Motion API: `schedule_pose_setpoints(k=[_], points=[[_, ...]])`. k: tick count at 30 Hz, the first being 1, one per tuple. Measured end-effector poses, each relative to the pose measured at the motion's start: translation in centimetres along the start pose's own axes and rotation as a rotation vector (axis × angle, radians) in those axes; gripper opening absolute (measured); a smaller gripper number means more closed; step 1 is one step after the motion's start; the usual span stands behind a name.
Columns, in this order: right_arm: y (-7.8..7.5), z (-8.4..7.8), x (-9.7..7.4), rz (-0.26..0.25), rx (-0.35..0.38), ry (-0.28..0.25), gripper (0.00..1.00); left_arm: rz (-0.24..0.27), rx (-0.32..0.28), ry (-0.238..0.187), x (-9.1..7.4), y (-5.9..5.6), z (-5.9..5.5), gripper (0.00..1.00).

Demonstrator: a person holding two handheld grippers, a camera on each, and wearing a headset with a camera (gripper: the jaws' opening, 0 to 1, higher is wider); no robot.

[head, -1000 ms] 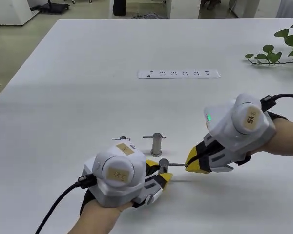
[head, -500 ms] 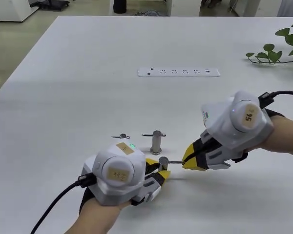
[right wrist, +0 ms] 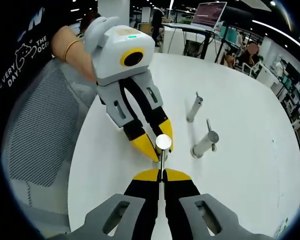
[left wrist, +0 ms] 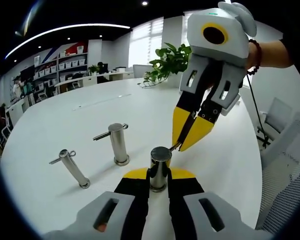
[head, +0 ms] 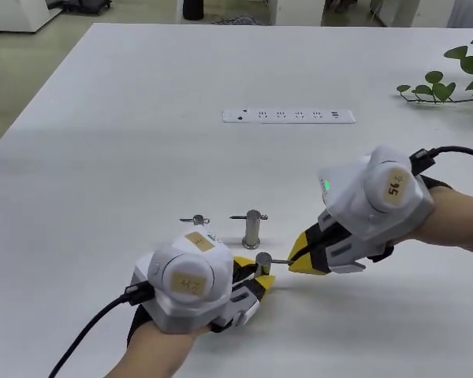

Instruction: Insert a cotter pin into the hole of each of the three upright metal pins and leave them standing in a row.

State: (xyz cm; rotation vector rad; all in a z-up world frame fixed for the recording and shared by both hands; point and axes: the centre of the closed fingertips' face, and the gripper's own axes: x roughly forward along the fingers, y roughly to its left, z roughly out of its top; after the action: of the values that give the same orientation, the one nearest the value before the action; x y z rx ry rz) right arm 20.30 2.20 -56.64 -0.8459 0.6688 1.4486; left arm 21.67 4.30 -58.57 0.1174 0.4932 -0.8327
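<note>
Beside the upright pin [head: 263,261], right tool [head: 292,261] tip-down.

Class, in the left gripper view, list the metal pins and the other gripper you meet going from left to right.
Leftmost pin → middle pin → gripped pin in the left gripper → right gripper holding a cotter pin.

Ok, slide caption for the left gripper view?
Left gripper holds a metal pin upright; right gripper presents a cotter pin at its top.
</note>
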Motion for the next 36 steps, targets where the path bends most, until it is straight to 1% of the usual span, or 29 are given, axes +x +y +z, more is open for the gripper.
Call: schedule_pose_setpoints(k=[3,8,15,20,25,28,31,33,36], points=[[0.0,0.1,0.1,0.0,0.0,0.0,0.0,-0.006,-0.011,-0.003,0.0,0.0,0.0,0.11],[0.0,0.4,0.5,0.003,0.019,-0.004,0.0,-0.009,-0.013,-0.005,0.0,-0.1,-0.1,0.11],[0.0,0.7,0.8,-0.002,0.024,-0.005,0.0,-0.009,-0.018,-0.01,0.1,-0.1,-0.1,0.11],[0.0,0.9,0.9,-0.001,0.035,-0.009,0.0,-0.014,-0.037,-0.017,0.1,-0.1,-0.1,0.11],[0.0,1.2,1.1,-0.004,0.03,-0.018,0.0,-0.017,-0.043,-0.021,0.1,-0.1,-0.1,0.11],[-0.1,1.4,1.2,-0.012,0.012,-0.03,0.0,-0.017,-0.044,-0.021,0.1,-0.1,-0.1,0.11],[0.0,1.4,1.2,-0.013,0.015,-0.032,0.01,-0.016,-0.043,-0.021,0.1,-0.1,-0.1,0.11],[0.0,1.3,1.1,-0.019,0.015,-0.028,0.03,-0.017,-0.043,-0.021,0.1,-0.1,-0.1,0.11],[-0.2,1.0,0.4,-0.034,0.033,-0.028,0.05,-0.017,-0.044,-0.021,0.1,-0.2,-0.1,0.11]])
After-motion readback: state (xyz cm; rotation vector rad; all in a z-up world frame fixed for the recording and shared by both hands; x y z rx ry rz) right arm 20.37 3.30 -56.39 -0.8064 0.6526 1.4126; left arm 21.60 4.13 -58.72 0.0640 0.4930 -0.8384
